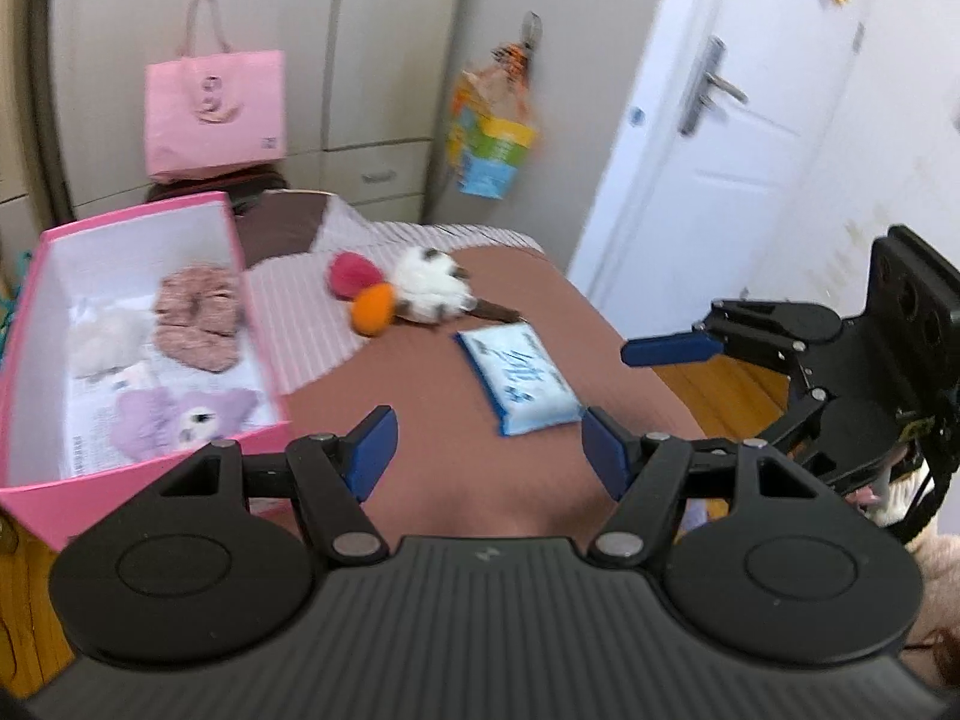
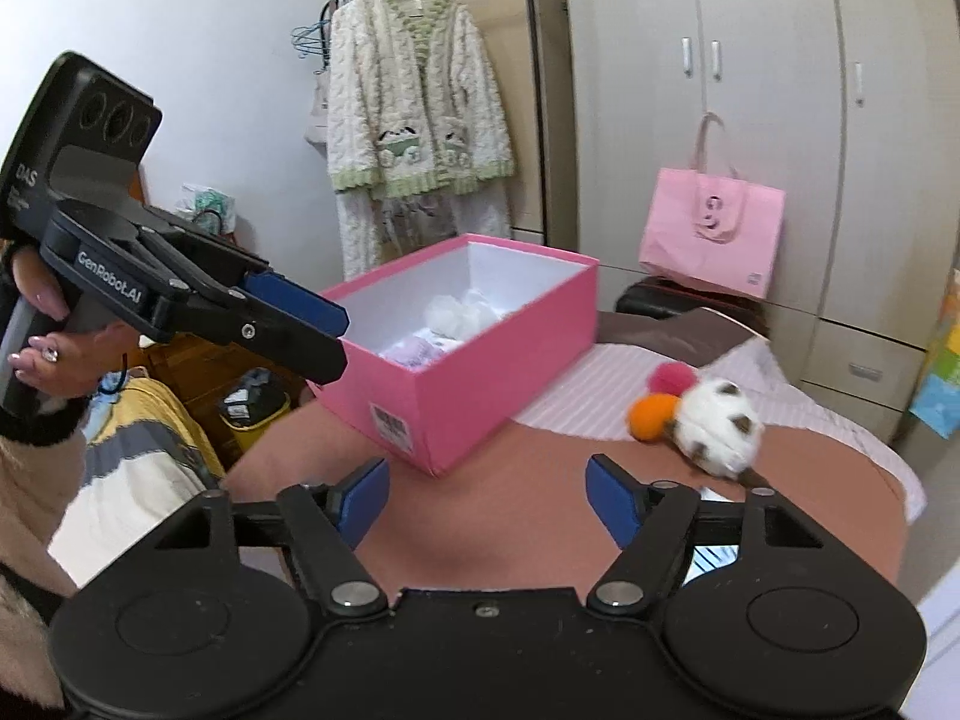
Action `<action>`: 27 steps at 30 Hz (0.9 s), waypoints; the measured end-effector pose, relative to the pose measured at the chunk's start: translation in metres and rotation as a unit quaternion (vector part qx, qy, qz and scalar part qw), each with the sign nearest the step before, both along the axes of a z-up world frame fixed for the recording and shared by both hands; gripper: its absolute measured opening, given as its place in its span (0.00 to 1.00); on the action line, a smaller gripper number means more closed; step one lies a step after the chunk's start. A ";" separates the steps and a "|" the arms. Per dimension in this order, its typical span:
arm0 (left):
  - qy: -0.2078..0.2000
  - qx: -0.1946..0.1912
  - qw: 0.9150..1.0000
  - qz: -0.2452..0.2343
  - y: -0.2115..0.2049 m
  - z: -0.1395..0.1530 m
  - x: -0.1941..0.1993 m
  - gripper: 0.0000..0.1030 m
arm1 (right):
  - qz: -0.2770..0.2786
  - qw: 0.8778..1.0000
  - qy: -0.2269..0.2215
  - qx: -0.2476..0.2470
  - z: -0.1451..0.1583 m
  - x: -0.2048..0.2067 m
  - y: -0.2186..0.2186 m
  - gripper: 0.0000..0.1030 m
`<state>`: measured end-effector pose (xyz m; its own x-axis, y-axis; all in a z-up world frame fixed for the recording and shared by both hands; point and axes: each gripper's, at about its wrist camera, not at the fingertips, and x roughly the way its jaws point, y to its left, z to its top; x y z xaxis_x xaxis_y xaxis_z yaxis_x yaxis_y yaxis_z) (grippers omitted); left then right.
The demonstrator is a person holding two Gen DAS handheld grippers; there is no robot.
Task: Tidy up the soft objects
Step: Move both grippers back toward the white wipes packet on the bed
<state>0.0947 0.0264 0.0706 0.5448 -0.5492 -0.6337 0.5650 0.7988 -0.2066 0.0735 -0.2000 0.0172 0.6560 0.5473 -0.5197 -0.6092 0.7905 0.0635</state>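
The left gripper (image 1: 489,450) hangs above the brown bedspread (image 1: 456,480) with its blue pads spread wide and nothing between them. The right gripper (image 2: 486,501) is likewise wide open and empty over the same cover; in the left wrist view only its side shows, so its gap cannot be read there.

A pink box (image 1: 144,474) sits open at the left of the bed. Inside lie a pink knitted scrunchie (image 1: 198,315), a pale fluffy thing (image 1: 105,339) too blurred to name, and a lilac plush (image 1: 180,420) whose lower part is hidden behind the box's near wall. From the right wrist view the box wall (image 2: 480,372) hides most of the contents; only white and lilac patches show.

Outside the box, on the bed, a white plush toy (image 1: 429,288) with brown spots lies touching an orange pompom (image 1: 372,309) and a pink pompom (image 1: 351,273); motion blur smears its outline. Nearer, a blue tissue pack (image 1: 519,381) lies flat, apart from the toy, in front of the right pad of the left gripper. In the right wrist view that pack is almost wholly covered by the gripper's own linkage.

A pink tote bag (image 1: 216,114) stands against the wardrobe (image 1: 336,30).
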 end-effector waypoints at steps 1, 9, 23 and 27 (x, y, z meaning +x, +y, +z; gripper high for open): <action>0.003 0.003 1.000 -0.006 -0.006 -0.003 0.000 0.65 | -0.004 1.000 0.001 0.001 -0.003 -0.002 -0.006 0.77; 0.038 0.024 0.998 -0.050 -0.062 -0.041 0.017 0.67 | -0.040 0.999 0.018 0.009 -0.039 0.004 -0.045 0.81; 0.019 -0.007 1.000 -0.020 -0.106 -0.094 0.064 0.74 | -0.041 0.994 -0.076 -0.066 -0.105 0.035 -0.058 0.81; 0.014 -0.031 0.999 -0.007 -0.112 -0.111 0.077 0.74 | -0.037 0.995 -0.048 -0.080 -0.118 0.052 -0.054 0.80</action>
<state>0.1717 -0.0856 -0.0404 0.5197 -0.5949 -0.6132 0.5694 0.7763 -0.2706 0.1252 -0.2538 -0.1004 0.7431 0.4108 -0.5282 -0.5453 0.8293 -0.1222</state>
